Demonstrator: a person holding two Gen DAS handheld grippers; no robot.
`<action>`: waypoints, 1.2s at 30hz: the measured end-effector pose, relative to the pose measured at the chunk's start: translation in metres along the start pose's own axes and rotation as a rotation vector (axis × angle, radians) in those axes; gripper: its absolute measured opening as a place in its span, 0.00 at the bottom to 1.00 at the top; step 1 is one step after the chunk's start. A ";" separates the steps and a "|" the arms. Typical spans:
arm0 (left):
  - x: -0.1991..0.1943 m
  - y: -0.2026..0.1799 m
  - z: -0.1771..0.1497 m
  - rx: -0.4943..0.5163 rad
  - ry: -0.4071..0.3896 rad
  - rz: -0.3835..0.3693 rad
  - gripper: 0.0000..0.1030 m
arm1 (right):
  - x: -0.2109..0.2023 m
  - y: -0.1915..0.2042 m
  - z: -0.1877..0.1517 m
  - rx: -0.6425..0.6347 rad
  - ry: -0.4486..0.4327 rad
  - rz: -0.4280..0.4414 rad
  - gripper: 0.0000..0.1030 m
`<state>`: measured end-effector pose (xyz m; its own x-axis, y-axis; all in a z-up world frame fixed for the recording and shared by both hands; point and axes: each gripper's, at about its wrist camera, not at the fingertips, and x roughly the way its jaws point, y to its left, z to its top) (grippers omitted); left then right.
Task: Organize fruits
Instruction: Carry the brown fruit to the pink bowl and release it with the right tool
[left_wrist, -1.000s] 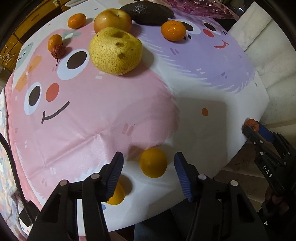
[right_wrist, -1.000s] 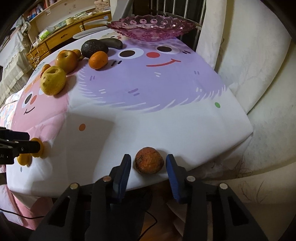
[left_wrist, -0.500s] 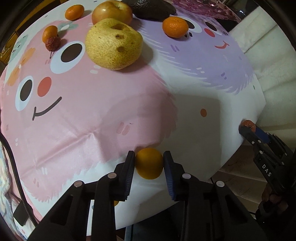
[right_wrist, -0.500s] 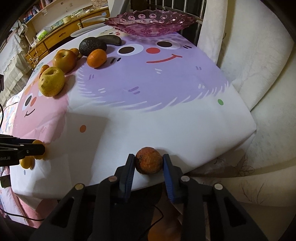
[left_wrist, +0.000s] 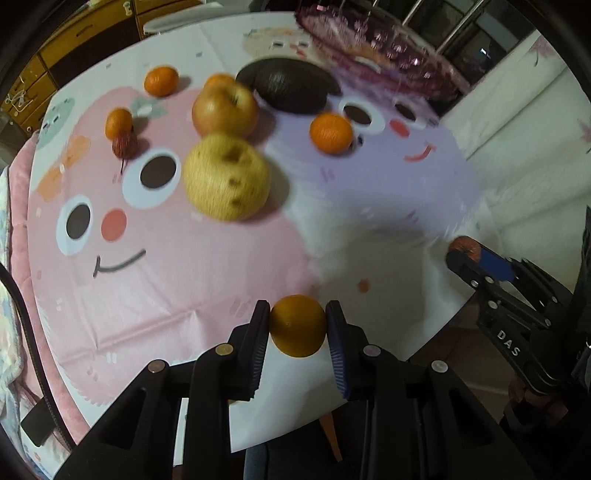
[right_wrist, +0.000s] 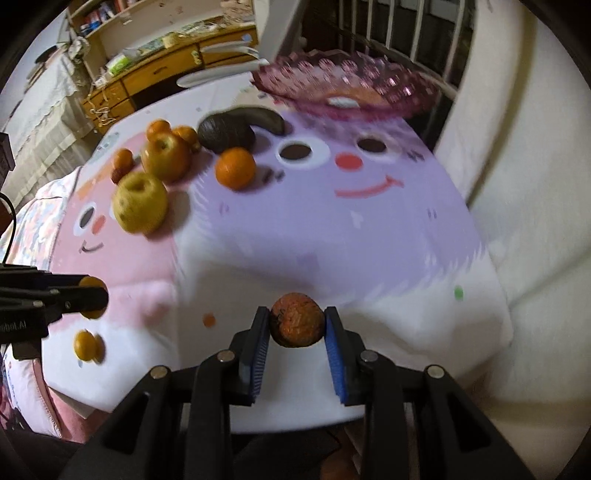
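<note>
My left gripper (left_wrist: 297, 325) is shut on a small orange (left_wrist: 297, 325) and holds it above the near table edge. My right gripper (right_wrist: 296, 325) is shut on a rough dark-orange fruit (right_wrist: 296, 319), also lifted; it shows at the right in the left wrist view (left_wrist: 466, 248). The pink glass bowl (right_wrist: 343, 86) stands at the far end of the table. A yellow pear (left_wrist: 226, 176), an apple (left_wrist: 224, 109), an avocado (left_wrist: 288, 89) and a tangerine (left_wrist: 330, 133) lie on the cloth.
Several small oranges (left_wrist: 160, 80) and a red lychee-like fruit (left_wrist: 125, 144) lie at the far left. One small orange (right_wrist: 85, 345) lies near the front left edge. A white chair back (right_wrist: 524, 155) stands to the right. A wooden cabinet (right_wrist: 162, 70) is behind.
Both grippers closed on their fruits and lifted them off the cloth. Both views now look further across the table toward the bowl.
</note>
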<state>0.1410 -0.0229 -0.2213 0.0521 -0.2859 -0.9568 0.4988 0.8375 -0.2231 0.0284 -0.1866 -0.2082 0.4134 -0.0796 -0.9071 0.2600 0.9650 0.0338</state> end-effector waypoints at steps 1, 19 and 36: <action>-0.006 -0.003 0.005 -0.003 -0.012 0.000 0.28 | -0.002 0.001 0.007 -0.012 -0.012 0.007 0.29; -0.039 -0.083 0.108 -0.145 -0.216 0.024 0.28 | -0.020 -0.040 0.146 -0.256 -0.142 0.153 0.29; 0.015 -0.131 0.207 -0.275 -0.310 0.019 0.28 | 0.023 -0.124 0.214 -0.347 -0.131 0.205 0.29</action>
<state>0.2557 -0.2338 -0.1676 0.3378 -0.3610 -0.8692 0.2478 0.9250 -0.2879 0.1922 -0.3611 -0.1438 0.5395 0.1130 -0.8344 -0.1389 0.9893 0.0441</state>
